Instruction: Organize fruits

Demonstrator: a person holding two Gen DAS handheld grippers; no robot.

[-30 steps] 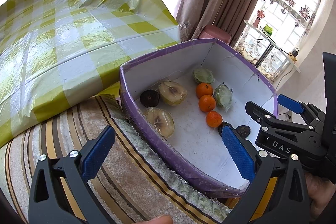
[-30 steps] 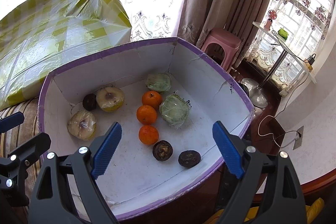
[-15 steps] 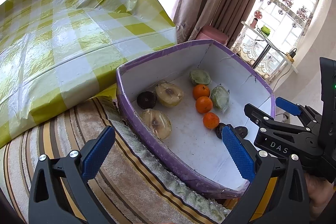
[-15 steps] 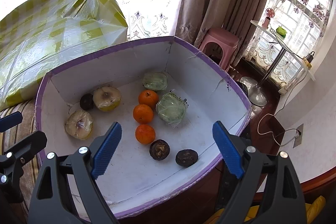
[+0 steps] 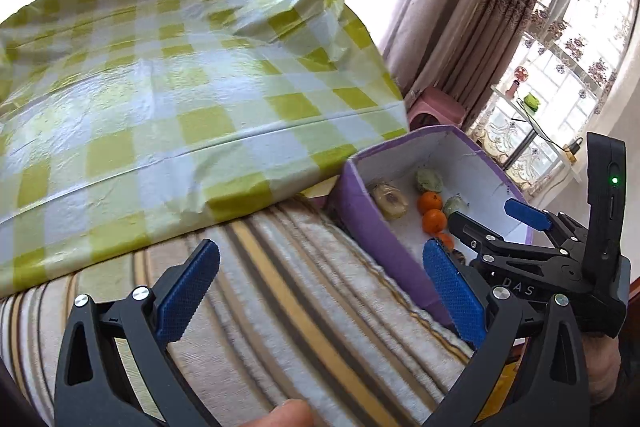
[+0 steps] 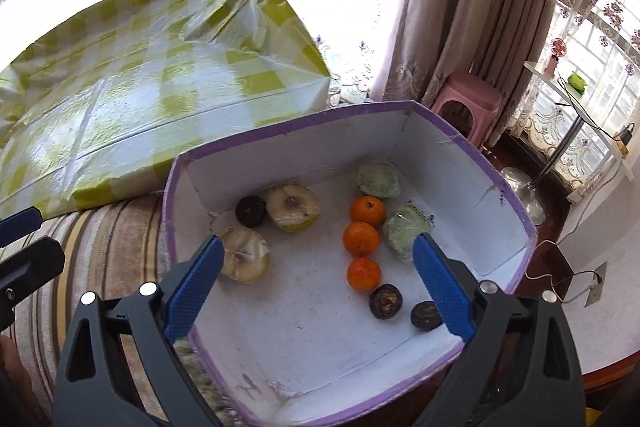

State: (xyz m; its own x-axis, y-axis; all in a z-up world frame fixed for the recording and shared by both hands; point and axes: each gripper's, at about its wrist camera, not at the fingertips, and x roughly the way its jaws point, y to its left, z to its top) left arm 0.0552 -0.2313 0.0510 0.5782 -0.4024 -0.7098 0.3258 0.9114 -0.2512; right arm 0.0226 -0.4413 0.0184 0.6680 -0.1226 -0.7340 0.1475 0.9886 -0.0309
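Fruits [image 6: 362, 239] in purple box [image 6: 460, 143] | checked cloth [image 6: 160, 95] beside (touching)

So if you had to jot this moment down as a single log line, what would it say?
left claw: open, empty, over striped cloth | right claw: open, empty, above purple box | box: three oranges in a row, other fruit alongside

Left hand-held gripper [image 5: 320, 291] hangs over the striped beige-and-brown fleece blanket [image 5: 304, 299], blue pads spread wide with nothing between them. A fingertip [image 5: 290, 414] pokes in at the bottom edge. Off to the right sits the purple-rimmed white cardboard box [image 5: 384, 247], with two small orange tangerines [image 5: 431, 211] and a wrapped halved pale fruit [image 5: 390, 201] inside. The right hand-held gripper [image 5: 492, 223], black with blue pads, reaches over it, one pad above the box's far wall. Behind, the yellow-and-white checked plastic cover [image 5: 180, 107] gleams.
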